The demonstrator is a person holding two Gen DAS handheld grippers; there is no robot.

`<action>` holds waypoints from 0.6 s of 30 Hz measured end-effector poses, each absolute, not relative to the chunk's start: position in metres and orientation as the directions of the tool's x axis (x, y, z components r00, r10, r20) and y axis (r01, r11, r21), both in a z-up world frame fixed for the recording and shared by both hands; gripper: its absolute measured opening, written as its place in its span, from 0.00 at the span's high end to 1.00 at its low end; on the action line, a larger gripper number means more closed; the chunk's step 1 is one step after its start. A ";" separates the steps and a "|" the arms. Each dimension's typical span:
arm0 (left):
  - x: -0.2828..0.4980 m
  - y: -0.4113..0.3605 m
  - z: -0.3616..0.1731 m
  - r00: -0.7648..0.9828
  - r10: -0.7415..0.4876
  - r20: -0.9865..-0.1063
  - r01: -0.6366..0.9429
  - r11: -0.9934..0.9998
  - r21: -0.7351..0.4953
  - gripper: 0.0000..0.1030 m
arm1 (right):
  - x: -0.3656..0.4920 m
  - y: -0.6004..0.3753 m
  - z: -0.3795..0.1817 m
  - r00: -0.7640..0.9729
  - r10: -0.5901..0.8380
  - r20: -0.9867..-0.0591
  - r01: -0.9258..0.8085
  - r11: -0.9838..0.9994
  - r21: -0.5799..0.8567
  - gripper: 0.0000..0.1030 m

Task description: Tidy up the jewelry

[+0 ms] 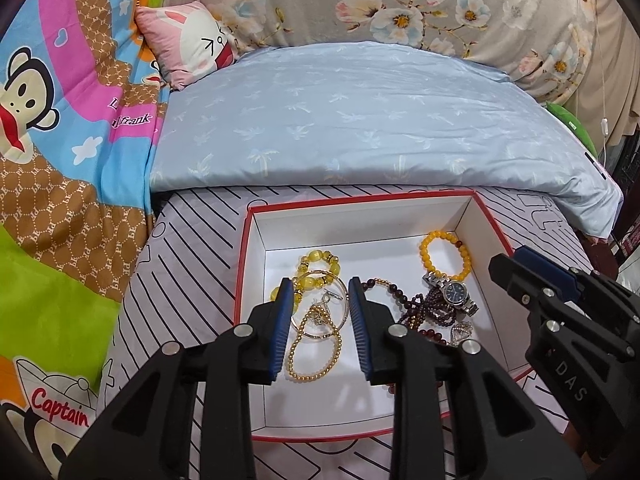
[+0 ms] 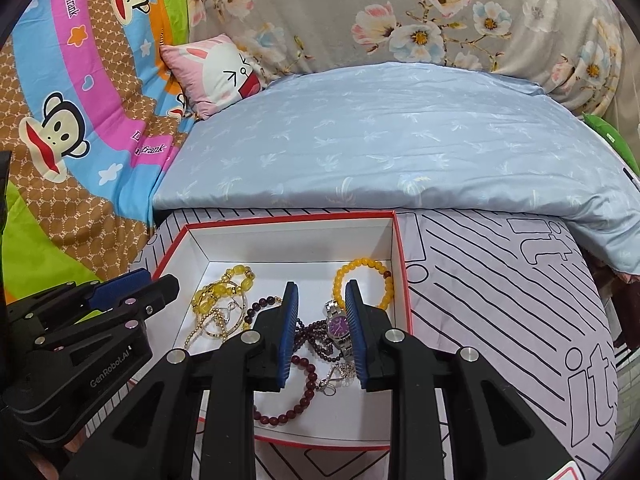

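Free passage is being left over the box's [image 1: 256, 280] near-left floor; its right half is being crowded by jewelry [image 1: 436, 300].

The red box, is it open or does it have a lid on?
Open: the red box has no lid, and its white inside shows a watch and bead bracelets.

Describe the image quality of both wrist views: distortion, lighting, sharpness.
Left wrist view: strong fisheye bending, the blue pillow bulges into an arc, corners vignette black; even soft light, jewelry in the red-edged box sharp. Right wrist view: same barrel distortion curving the striped sheet; the watch face reads clearly, no heavy glare.
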State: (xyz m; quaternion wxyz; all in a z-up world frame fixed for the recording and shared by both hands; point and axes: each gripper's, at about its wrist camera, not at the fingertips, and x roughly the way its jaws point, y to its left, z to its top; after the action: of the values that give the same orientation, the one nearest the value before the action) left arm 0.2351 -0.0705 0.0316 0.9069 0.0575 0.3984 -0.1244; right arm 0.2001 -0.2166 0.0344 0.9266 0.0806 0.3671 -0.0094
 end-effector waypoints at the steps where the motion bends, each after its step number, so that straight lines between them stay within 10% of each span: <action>1: 0.235 -0.070 0.032 0.652 -0.178 -0.737 0.270 0.963 0.006 0.74 | 0.199 -0.217 0.035 0.730 0.041 -0.682 0.077 0.987 0.142 0.77; 18: 0.215 -0.066 0.034 0.696 -0.132 -0.706 0.225 0.973 0.041 0.43 | 0.160 -0.219 0.041 0.727 -0.005 -0.686 0.123 0.985 0.123 0.42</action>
State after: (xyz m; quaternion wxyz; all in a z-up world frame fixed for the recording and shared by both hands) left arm 0.2145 -0.0660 0.0345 0.9187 0.0621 0.3779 -0.0971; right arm 0.1601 -0.2193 0.0409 0.9259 0.0802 0.3676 -0.0346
